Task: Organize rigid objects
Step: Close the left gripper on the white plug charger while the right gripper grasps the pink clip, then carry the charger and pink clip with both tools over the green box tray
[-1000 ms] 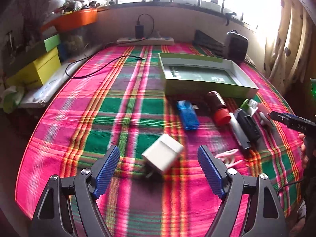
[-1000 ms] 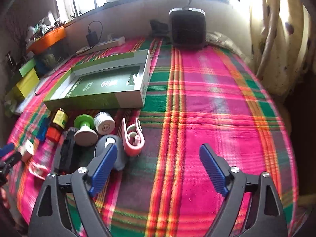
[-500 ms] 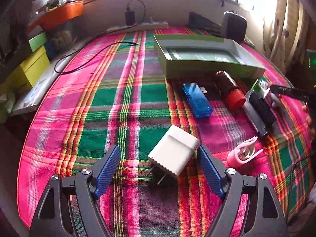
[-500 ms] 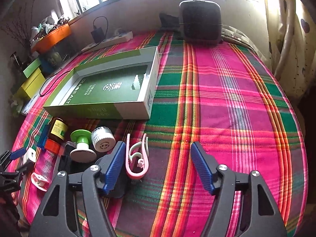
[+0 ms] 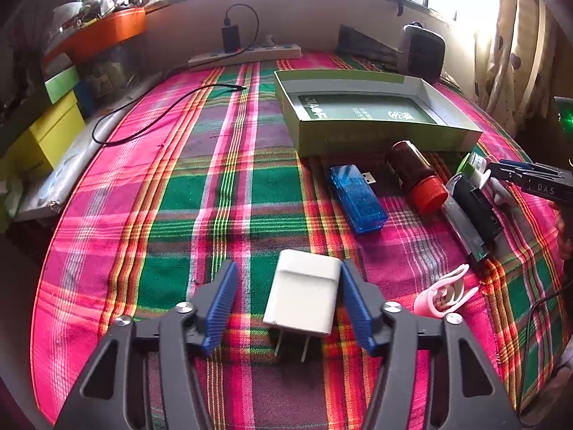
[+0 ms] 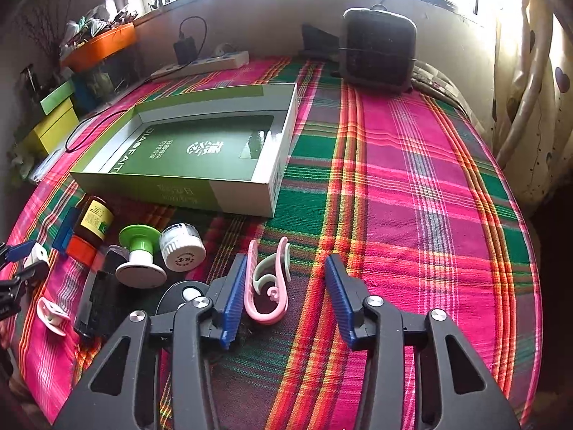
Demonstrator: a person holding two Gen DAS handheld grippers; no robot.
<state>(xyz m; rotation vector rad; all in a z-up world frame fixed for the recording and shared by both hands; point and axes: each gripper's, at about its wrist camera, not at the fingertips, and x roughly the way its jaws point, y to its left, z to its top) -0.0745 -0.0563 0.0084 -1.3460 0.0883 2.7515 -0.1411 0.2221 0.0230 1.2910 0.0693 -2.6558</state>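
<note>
Left gripper (image 5: 286,301) sits spread around the white plastic wall charger (image 5: 303,296) on the plaid cloth, right pad touching, presumably lining up for the open green cardboard box (image 5: 376,132), while the right gripper (image 6: 284,299) hangs spread beside a pink plastic clip (image 6: 266,286).

Plaid-covered bed (image 5: 150,193) carries: open green box (image 5: 372,136), white charger (image 5: 304,292), blue USB stick (image 5: 358,199), brown bottle w/ red cap (image 5: 417,173), pink clip (image 6: 266,283), power strip (image 5: 247,55).

Two pink clips (image 6: 266,286) (image 6: 50,313) — one green box (image 6: 172,191).
</note>
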